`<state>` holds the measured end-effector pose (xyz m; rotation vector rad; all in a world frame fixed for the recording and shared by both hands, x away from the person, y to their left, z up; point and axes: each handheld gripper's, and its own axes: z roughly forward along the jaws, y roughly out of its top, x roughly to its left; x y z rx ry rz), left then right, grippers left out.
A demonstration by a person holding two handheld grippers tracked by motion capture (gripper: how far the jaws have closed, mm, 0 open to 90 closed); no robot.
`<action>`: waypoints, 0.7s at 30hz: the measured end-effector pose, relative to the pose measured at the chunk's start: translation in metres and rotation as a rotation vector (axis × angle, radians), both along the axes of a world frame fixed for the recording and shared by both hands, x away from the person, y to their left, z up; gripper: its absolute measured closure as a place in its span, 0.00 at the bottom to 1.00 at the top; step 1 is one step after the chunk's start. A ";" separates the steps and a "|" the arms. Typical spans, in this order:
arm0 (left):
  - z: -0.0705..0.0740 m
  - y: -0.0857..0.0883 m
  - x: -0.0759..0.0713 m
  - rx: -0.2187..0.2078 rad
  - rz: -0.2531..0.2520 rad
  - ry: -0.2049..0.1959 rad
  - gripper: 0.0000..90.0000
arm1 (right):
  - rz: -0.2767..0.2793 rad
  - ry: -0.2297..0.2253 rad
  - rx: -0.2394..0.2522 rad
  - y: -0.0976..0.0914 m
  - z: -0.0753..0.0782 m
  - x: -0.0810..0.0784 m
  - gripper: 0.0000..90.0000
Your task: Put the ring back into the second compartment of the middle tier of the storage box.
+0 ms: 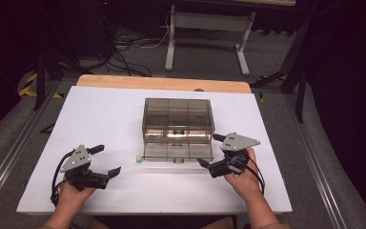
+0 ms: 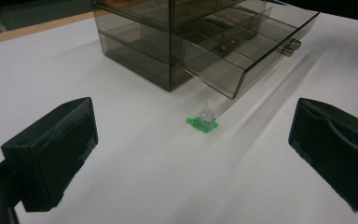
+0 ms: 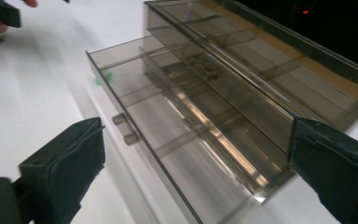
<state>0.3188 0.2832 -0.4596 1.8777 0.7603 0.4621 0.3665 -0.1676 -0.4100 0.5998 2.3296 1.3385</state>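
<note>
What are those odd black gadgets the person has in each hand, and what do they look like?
Each hand grips a handheld black tool: the left tool and the right tool. Each has two chunky, blocky black jaws, a grey three-cornered plate with small dots on top, and a black cable trailing back by the wrist. The forearms are bare, no sleeves showing.

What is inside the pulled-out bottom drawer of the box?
The drawer shows dividers and bare compartments near its front. Its rear, under the box, is too dim to judge.

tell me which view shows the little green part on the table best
The left gripper view: the green part sits centred and close. The high view shows a tiny speck; the right gripper view shows a green blur behind the open drawer.
</note>
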 end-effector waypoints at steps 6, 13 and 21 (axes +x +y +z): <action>0.004 -0.003 0.002 0.009 -0.006 0.005 0.07 | -0.064 -0.006 0.091 -0.026 -0.008 -0.003 0.03; 0.014 -0.004 0.004 0.025 -0.003 -0.003 0.07 | -0.120 0.004 0.188 -0.048 -0.028 -0.006 0.01; 0.020 -0.004 0.011 0.022 -0.014 0.018 0.11 | -0.195 0.000 0.204 -0.062 -0.050 -0.006 0.01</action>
